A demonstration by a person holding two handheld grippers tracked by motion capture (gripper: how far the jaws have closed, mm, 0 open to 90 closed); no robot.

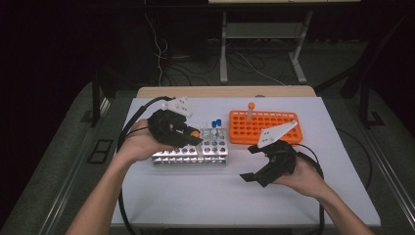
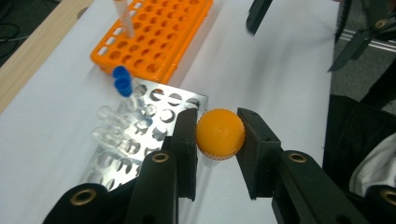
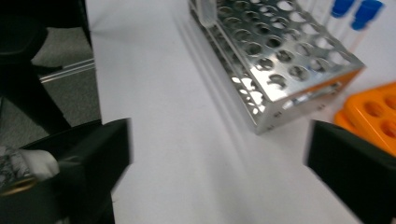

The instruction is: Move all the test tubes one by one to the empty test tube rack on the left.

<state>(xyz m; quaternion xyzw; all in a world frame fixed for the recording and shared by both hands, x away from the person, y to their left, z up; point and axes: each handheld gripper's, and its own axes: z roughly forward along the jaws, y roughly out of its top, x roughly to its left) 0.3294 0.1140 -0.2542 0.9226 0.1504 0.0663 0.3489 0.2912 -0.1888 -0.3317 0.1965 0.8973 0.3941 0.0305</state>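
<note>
Nearest me, my right gripper (image 1: 250, 162) sits low over bare white tabletop (image 1: 195, 196), in front of the racks. Its fingers (image 3: 93, 154) stand wide apart with nothing between them — white surface shows through the gap in the right gripper view. No earlier picture to compare.

A little farther, to the left, my left gripper (image 1: 193, 137) hovers at the near left part of the metal rack (image 1: 215, 147). Its fingers (image 2: 187, 140) are closed on an orange cap (image 2: 220, 134), one pad pressing each side. The cap is seen end-on in the left gripper view; whatever hangs beneath it is hidden, so I cannot tell how long the tube is or whether its lower end sits in a hole. In the high view the orange cap shows just at the gripper's tip, above the rack's top plate.

Metal rack: shiny, perforated top, standing left of centre on the tabletop. Two blue caps (image 2: 122, 81) rise from its far edge; a few clear open tubes (image 2: 107, 126) stand beside them.

Beyond and to the right, just apart from the metal rack — the orange rack (image 1: 264, 128). One tube with an orange cap (image 1: 251, 108) stands upright near its far left corner.
</note>
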